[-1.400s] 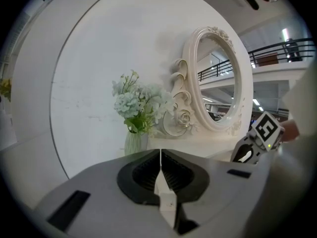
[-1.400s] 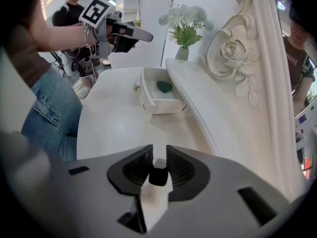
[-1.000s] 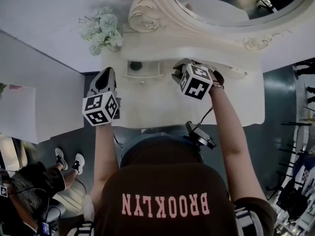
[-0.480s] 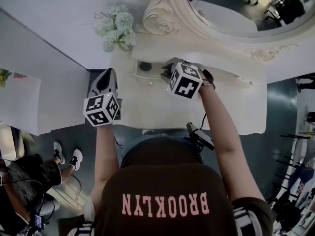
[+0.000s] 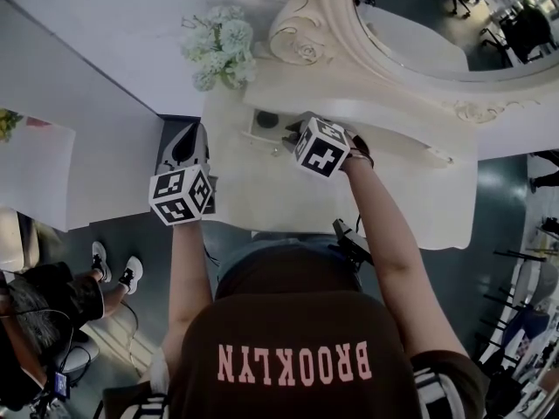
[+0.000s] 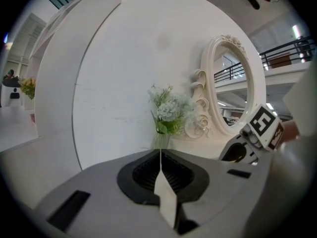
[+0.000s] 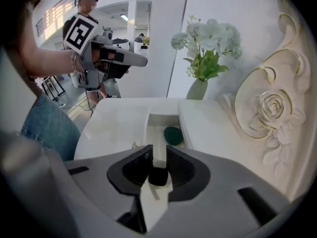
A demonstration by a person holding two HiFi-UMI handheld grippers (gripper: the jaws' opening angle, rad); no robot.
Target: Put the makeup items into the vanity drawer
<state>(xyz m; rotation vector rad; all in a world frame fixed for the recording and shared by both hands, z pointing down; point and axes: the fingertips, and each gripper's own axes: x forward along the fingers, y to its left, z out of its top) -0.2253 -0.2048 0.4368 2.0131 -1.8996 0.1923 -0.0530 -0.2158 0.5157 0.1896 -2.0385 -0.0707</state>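
The white vanity's small drawer (image 5: 259, 121) stands open at the back of the tabletop, with a dark round item (image 5: 267, 120) lying inside. In the right gripper view the same drawer (image 7: 157, 124) and its dark green item (image 7: 173, 135) lie just beyond the jaws. My right gripper (image 5: 293, 133) hangs steeply over the drawer's right side, shut on a small dark makeup item (image 7: 158, 175) between its pads. My left gripper (image 5: 192, 133) hovers off the vanity's left end, shut and empty; its jaws (image 6: 160, 155) meet in a thin line.
A vase of pale flowers (image 5: 220, 45) stands at the vanity's back left, next to the carved oval mirror frame (image 5: 301, 37). The tabletop (image 5: 262, 190) stretches toward me. A white wall panel (image 5: 79, 77) runs along the left. A bystander's shoes (image 5: 113, 265) are on the floor.
My right gripper has moved left and slightly down with the dark item, ending right beside the open drawer. The left gripper has drifted a little along the vanity's left end.
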